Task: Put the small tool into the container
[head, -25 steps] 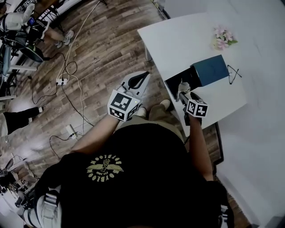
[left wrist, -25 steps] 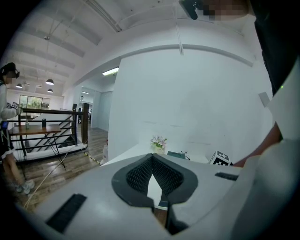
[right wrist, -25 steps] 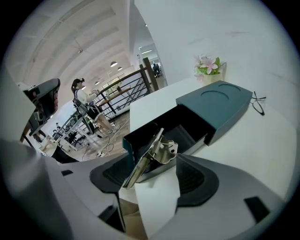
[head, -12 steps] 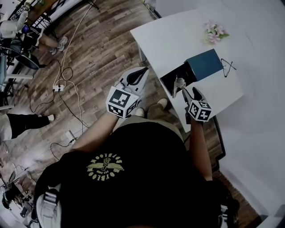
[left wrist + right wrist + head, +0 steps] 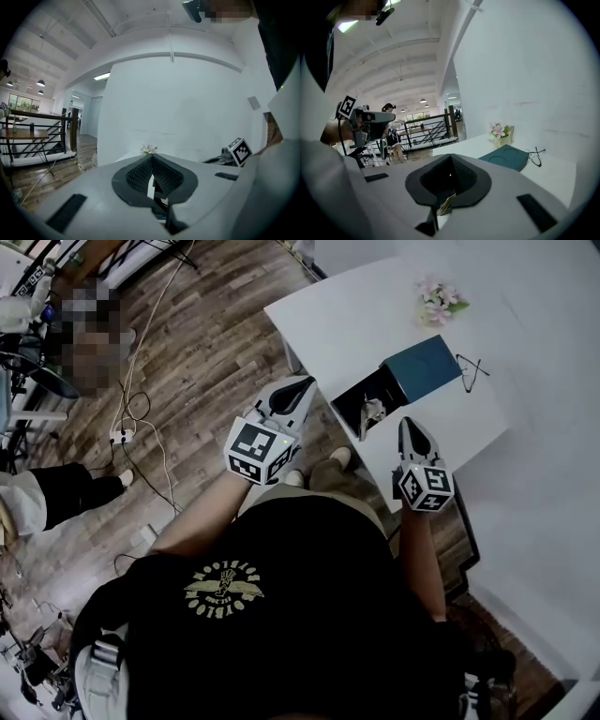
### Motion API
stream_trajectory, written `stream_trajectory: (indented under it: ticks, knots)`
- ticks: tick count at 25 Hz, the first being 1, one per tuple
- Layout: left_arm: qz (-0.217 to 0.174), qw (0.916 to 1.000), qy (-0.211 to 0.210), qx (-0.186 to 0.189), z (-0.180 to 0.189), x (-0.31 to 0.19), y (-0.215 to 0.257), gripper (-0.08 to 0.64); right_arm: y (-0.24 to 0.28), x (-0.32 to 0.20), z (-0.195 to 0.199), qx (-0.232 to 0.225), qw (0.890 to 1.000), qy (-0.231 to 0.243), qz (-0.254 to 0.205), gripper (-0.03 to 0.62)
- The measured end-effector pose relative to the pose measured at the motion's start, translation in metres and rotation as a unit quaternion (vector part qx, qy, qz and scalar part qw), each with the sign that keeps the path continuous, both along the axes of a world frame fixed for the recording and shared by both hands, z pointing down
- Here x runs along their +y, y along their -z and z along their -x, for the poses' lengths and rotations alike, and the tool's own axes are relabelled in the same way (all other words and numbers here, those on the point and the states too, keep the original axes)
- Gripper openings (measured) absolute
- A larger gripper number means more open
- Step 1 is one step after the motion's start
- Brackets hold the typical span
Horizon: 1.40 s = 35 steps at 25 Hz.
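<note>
A small silvery tool lies in the open black container at the near edge of the white table. The container's teal lid stands raised behind it and also shows as the teal lid in the right gripper view. My right gripper hovers a short way back from the container, jaws shut with nothing held; from its own camera the right gripper shows pads pressed together. My left gripper hangs over the floor left of the table, shut and empty, as the left gripper confirms.
Folded glasses lie right of the lid, and a small pot of pink flowers stands further back. Wooden floor with cables spreads to the left. A person stands at the far left by some equipment.
The right gripper pulled back from the container toward me and closed its jaws, leaving the tool in the container. The left gripper stayed where it was.
</note>
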State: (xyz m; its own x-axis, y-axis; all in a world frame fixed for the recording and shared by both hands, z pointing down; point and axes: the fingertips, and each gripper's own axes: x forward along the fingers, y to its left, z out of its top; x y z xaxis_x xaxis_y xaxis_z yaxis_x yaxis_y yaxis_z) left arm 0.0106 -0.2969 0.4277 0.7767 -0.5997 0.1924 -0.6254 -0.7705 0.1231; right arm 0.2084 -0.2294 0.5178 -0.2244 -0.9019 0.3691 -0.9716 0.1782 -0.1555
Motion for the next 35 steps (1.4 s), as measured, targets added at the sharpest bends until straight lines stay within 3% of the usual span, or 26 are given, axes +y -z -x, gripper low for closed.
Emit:
stream_trajectory:
  ticks: [27, 35]
  knots:
    - [-0.042, 0.9989, -0.010, 0.019, 0.009, 0.027, 0.043, 0.008, 0.153, 0.038, 0.029, 0.016, 0.986, 0.025, -0.167, 0.002]
    - [-0.036, 0.9990, -0.011, 0.024, 0.014, 0.036, 0.040, 0.008, 0.150, 0.049, 0.029, 0.018, 0.988, 0.010, -0.154, 0.002]
